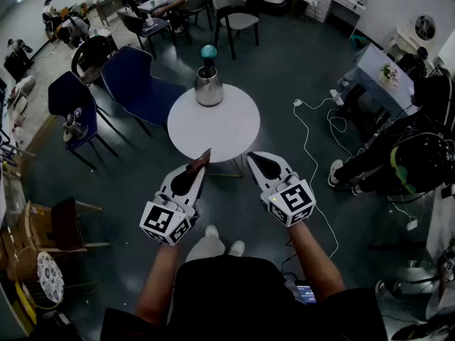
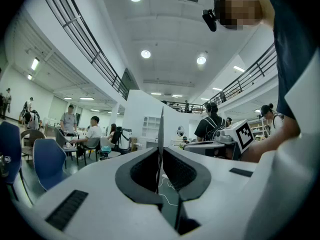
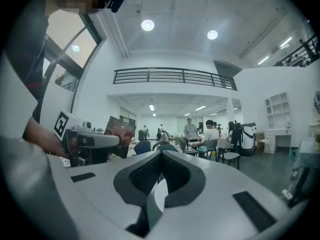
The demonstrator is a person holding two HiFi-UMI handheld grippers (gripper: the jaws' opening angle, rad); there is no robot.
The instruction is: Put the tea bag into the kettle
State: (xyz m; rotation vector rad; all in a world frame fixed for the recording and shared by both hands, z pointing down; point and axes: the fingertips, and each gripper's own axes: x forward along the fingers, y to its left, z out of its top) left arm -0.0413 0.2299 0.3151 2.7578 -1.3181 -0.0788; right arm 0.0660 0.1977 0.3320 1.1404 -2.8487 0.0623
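A round white worktop [image 1: 220, 130] stands on a dark floor, the kettle [image 1: 209, 87] at its 12 o'clock edge. At 6 o'clock, the left gripper [image 1: 198, 170] is clamped on the tea bag [image 1: 204, 156]. The right gripper [image 1: 251, 157] has its jaws together, empty.

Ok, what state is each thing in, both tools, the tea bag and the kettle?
kettle: upright on the table, lid apparently on
left tool: shut on the tea bag
tea bag: pinched edge-on, outside the kettle
right tool: shut, empty
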